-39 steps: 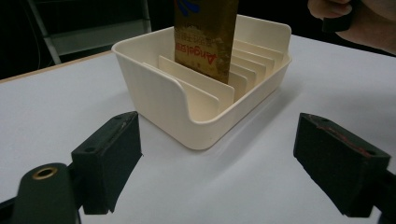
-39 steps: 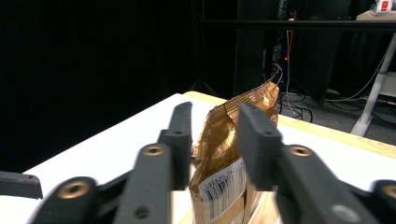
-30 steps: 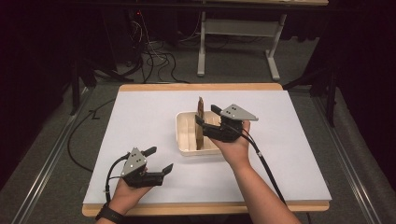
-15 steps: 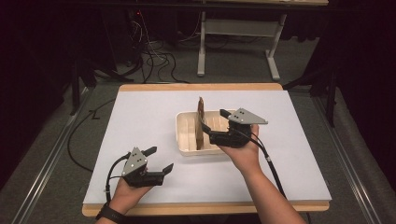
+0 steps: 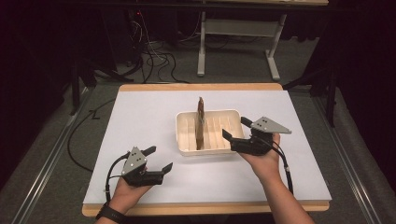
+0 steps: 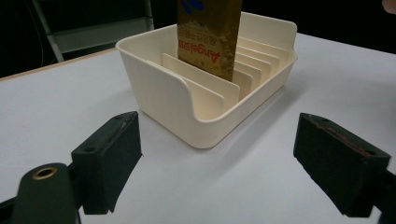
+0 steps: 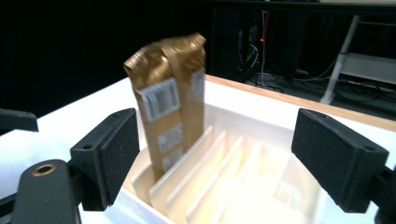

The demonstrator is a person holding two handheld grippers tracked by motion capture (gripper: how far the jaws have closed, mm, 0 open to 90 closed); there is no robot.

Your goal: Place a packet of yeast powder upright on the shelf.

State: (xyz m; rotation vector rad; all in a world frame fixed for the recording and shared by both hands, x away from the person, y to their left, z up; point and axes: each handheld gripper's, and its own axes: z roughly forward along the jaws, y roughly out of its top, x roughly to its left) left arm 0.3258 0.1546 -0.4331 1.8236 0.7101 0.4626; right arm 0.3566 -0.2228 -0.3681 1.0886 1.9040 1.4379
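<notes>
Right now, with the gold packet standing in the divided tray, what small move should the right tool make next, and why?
Probably draw the right tool a little farther from the cream plastic divided tray. Its jaws have just been opening, stand wide and hold nothing, while the flat gold foil packet stands upright on its own in a slot. The tool remains close over the tray's right rim, so backing off should avoid knocking it.

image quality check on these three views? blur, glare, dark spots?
Right gripper view: gold packet motion-blurred, cream tray floor overexposed. Left gripper view: sharp, tray evenly lit, packet cropped at the top. High view: white table bright, surrounding room nearly black.
</notes>
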